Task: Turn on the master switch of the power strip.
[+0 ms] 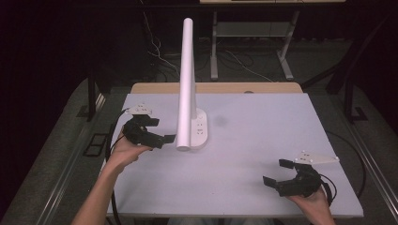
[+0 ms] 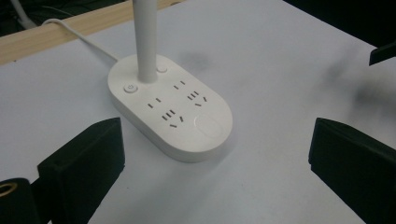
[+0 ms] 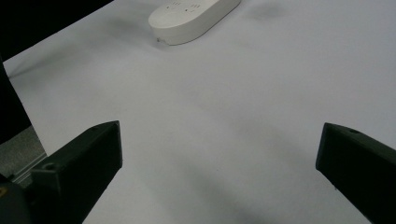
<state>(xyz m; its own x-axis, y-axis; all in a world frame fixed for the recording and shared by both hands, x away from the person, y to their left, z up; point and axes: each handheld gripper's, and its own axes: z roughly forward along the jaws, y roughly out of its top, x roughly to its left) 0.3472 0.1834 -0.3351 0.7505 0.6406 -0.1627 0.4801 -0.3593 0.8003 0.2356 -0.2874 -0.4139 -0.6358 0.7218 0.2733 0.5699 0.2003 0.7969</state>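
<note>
Where the fixed high view looked down on the white table (image 1: pixel 263 140), a white desk lamp (image 1: pixel 187 84) rose from an oval base (image 1: pixel 201 131) left of the table's centre, its long tube leaning toward the camera. The left gripper (image 1: pixel 162 136) sat just beside the base with jaws apart and empty; the right gripper (image 1: pixel 278 172) rested well apart near the front right edge, also spread and holding nothing. Cables and desk legs lay on the dark floor beyond. Seen in the left gripper view, the base (image 2: pixel 170 109) carried socket slots, a round power button (image 2: pixel 130 87) marked with a power symbol and a white cord (image 2: pixel 79 35) running back; no lettering was readable. Seen in the right gripper view, the base's end (image 3: pixel 191 18) lay far ahead, with bare tabletop between wide black jaws.
</note>
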